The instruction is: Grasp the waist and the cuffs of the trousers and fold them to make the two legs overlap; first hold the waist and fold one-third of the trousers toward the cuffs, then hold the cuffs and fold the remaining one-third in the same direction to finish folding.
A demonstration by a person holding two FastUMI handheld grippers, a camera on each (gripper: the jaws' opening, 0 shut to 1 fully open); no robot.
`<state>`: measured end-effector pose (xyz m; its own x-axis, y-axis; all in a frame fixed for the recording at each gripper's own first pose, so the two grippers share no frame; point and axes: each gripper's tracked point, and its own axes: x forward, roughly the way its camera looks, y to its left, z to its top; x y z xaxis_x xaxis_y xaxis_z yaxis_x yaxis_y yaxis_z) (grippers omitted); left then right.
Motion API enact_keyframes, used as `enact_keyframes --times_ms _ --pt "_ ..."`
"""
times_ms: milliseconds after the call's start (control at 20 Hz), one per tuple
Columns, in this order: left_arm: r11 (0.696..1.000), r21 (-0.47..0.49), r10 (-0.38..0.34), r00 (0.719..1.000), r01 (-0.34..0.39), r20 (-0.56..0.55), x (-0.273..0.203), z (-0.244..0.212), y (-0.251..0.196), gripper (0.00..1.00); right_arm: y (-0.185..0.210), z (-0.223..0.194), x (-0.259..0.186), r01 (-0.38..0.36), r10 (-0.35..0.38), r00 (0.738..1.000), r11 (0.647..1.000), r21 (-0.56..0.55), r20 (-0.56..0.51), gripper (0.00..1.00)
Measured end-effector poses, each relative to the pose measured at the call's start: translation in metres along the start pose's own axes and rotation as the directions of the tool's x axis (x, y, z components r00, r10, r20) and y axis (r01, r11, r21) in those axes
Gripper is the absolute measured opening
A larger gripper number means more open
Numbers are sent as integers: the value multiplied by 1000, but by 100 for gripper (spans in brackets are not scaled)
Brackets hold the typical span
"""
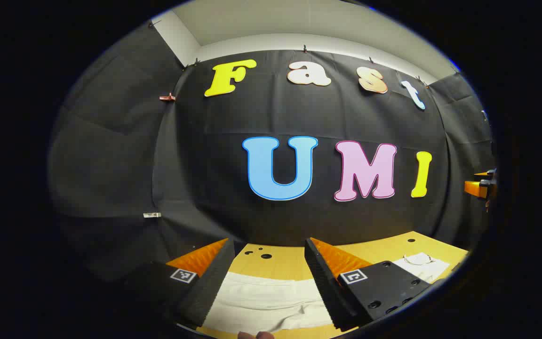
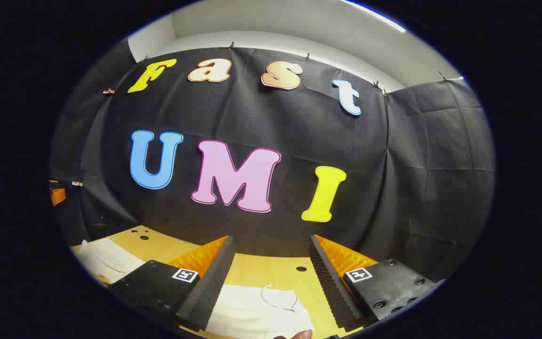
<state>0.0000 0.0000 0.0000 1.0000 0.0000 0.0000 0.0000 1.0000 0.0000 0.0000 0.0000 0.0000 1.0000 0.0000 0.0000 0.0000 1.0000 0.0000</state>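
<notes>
White trousers (image 1: pixel 266 301) lie flat on the wooden table (image 1: pixel 280 261). In the left gripper view my left gripper (image 1: pixel 268 245) stands open above them, the cloth showing between its two fingers; the waist end with a drawstring (image 1: pixel 419 263) lies farther right. In the right gripper view my right gripper (image 2: pixel 271 240) is open over the waist end of the trousers (image 2: pixel 257 308), where the drawstring (image 2: pixel 280 296) loops. More of the white trousers (image 2: pixel 106 261) stretch off to the left. Neither gripper holds any cloth.
The table (image 2: pixel 252 273) has small round holes near its far edge and ends at the black cloth wall. The other gripper (image 1: pixel 480 186) shows at the right edge of the left gripper view, and the other gripper (image 2: pixel 57 194) at the left edge of the right gripper view.
</notes>
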Motion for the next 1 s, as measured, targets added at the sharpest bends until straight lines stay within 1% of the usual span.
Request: enact_keyframes --times_ms 400,600,750,850,900,950,1000 --pt "1000 15 8 1000 -8 -1 -4 -1 -1 95 0 0 -2 -10 10 1000 1000 -23 1 98" --pt "1000 0 12 1000 -12 -3 -6 -3 0 95 1 -2 -4 -19 19 1000 999 -43 -4 98" --pt "1000 17 16 1000 -16 -14 -7 -9 2 95 2 -3 -4 -27 27 1000 998 -60 -8 98" --pt "998 58 4 1000 -3 -19 -8 -14 3 95 2 -5 -5 -30 29 1000 996 -89 -11 98" --pt "995 94 -12 1000 14 -20 -9 -14 4 95 2 -7 -6 -33 31 999 993 -112 -13 98" --pt "989 145 -24 999 27 -21 -10 -16 7 95 1 -9 -7 -36 34 999 989 -144 -14 98" --pt "976 212 -40 999 46 -30 -11 -19 10 95 0 -13 -8 -40 36 999 982 -185 -22 97"
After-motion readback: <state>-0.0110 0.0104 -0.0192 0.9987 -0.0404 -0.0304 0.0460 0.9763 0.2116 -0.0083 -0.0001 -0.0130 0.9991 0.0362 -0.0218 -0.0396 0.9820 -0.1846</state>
